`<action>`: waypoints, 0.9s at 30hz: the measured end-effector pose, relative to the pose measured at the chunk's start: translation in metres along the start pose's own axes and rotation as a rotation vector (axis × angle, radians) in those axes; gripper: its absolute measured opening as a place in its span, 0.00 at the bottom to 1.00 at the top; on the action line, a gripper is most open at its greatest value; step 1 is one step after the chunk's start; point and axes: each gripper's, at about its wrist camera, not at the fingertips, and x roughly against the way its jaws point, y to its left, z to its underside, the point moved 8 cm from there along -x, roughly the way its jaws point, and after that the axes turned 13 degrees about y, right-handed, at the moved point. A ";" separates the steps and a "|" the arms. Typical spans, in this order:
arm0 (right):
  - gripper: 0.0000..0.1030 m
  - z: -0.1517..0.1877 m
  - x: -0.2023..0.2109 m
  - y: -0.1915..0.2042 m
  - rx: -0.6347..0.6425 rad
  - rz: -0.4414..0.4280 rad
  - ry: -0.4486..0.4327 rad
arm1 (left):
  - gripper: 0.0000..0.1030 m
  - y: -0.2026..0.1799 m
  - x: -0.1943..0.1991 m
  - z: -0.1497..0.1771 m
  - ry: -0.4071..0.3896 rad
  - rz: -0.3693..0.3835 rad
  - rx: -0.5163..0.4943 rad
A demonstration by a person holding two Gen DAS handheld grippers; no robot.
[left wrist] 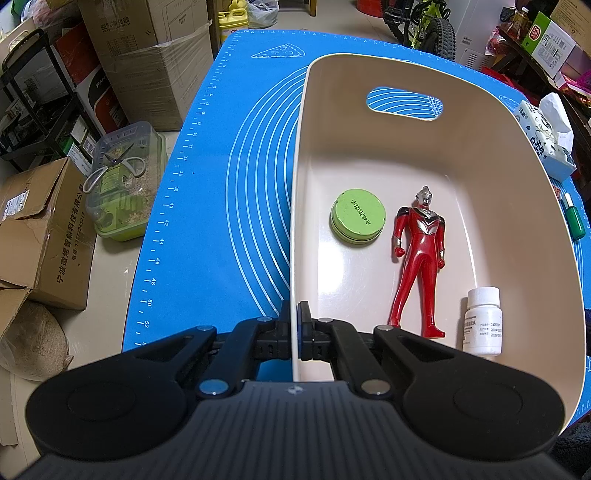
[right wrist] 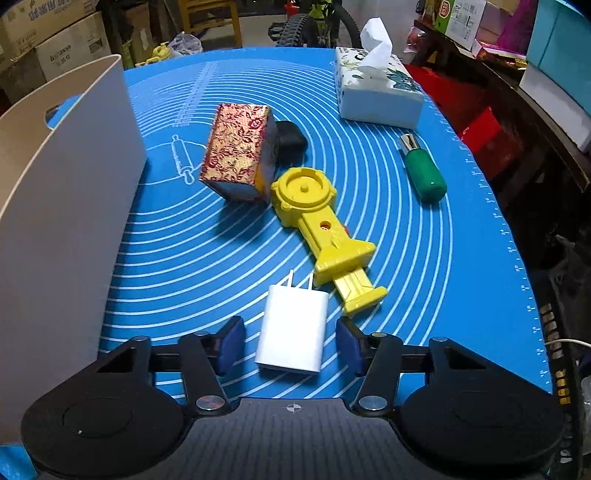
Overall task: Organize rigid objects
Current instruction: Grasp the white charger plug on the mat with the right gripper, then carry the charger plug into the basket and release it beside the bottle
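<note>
left tool clamped on bin wall | right tool apart around white charger | labels unreadable

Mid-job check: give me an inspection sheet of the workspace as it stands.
Surface: blue baking mat, flat.
Job's things: beige bin holds green tin, red figure, white pill bottle. On mat: white charger, yellow toy, brocade box, green bottle.
Clutter: tissue box.
Grippers: left gripper shut on bin wall; right gripper open, straddling charger, pads clear.
Cables: white cord at right edge.
Surroundings: cardboard boxes, bicycle.
</note>
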 end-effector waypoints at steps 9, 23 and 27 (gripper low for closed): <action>0.41 0.001 0.003 0.004 0.029 -0.020 -0.003 | 0.04 0.000 0.000 0.000 0.000 0.000 0.000; 0.41 -0.007 0.054 0.011 0.051 -0.062 -0.132 | 0.04 0.000 0.000 0.000 0.000 0.000 0.000; 0.41 -0.012 0.072 0.014 0.054 -0.074 -0.181 | 0.03 0.000 0.000 0.000 0.000 0.000 0.000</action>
